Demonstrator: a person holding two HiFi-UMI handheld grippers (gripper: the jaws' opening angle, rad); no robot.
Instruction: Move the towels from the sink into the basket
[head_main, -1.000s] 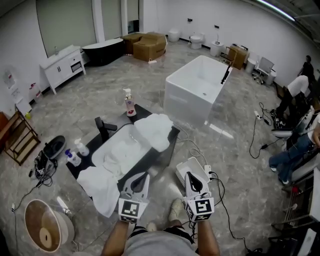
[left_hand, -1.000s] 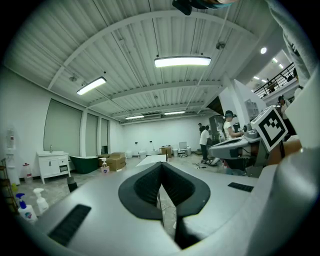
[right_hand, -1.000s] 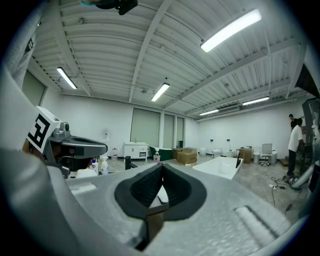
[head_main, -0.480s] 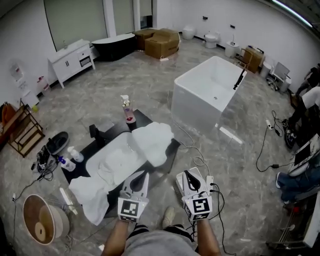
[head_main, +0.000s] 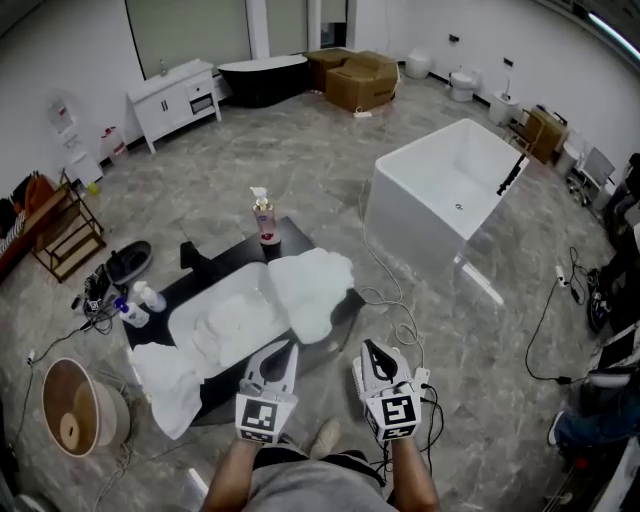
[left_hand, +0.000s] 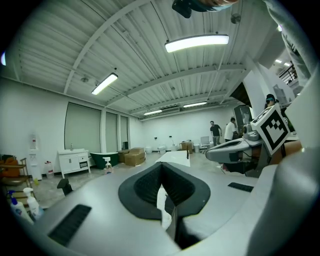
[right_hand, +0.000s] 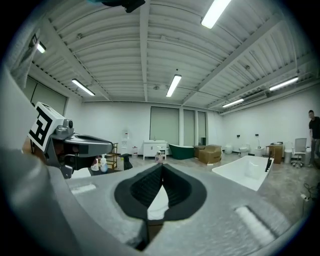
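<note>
Now both grippers hang side by side at the near side of the sink, each with its tongs pressed together on nothing.

Head view: the left gripper (head_main: 287, 349) and the right gripper (head_main: 370, 348) point forward, near each other, toward the sink (head_main: 190, 312), a white basin set in a black slab (head_main: 225, 262). There are 3 white towels: the first towel (head_main: 235, 322) lies in the basin, the second towel (head_main: 310, 285) is draped over its right end, and the third towel (head_main: 165, 385) hangs over the left front corner. The basket (head_main: 356, 374) is just beside the right gripper and mostly hidden by it. A white bathtub (head_main: 450, 185) stands well apart on the right. Left gripper view: the 2 jaws meet at the tips and pinch nothing; the right gripper shows at the right. Right gripper view: the 2 jaws are closed and empty too; the left gripper shows at the left, the bathtub at the right.
</note>
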